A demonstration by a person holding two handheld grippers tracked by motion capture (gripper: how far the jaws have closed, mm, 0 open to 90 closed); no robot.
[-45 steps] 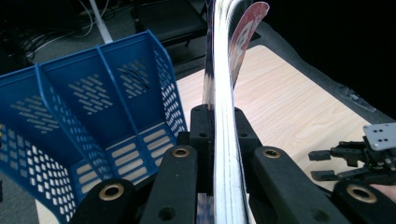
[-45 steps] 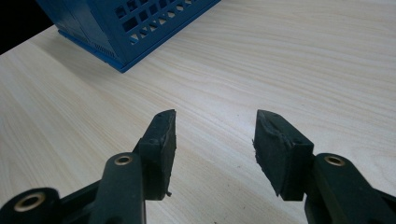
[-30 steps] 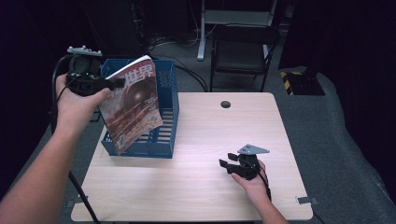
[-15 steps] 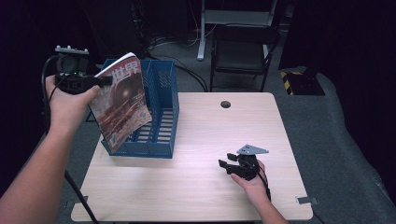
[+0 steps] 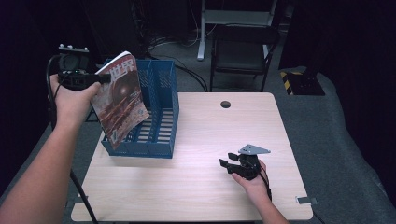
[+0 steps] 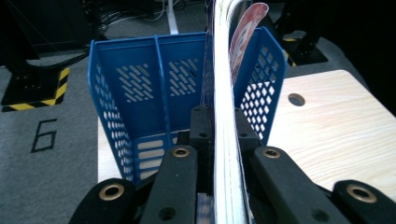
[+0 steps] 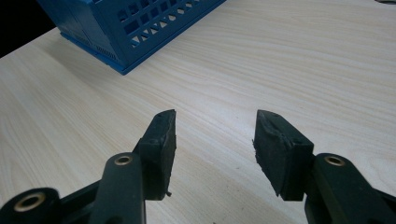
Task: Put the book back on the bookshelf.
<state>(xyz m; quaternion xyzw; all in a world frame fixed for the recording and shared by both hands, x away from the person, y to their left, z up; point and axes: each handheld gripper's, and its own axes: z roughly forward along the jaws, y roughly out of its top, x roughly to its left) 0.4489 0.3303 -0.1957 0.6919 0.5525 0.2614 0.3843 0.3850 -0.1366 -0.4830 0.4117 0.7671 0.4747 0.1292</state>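
While left gripper [image 5: 103, 78] pinches magazine [image 5: 122, 95] at top edge, jaws clamped on page stack, magazine hangs tilted above left side of blue file rack [image 5: 161, 122]. Likely light, floppy, glossy; grip near spine safest. Right gripper [image 5: 229, 165] rests on table [image 5: 196, 186], jaws apart, holding nothing.

Wooden table [image 5: 201, 186] with round cable hole [image 5: 225, 104]; black chair [image 5: 243, 44] behind; yellow-black hazard tape [image 5: 290, 79] on floor.
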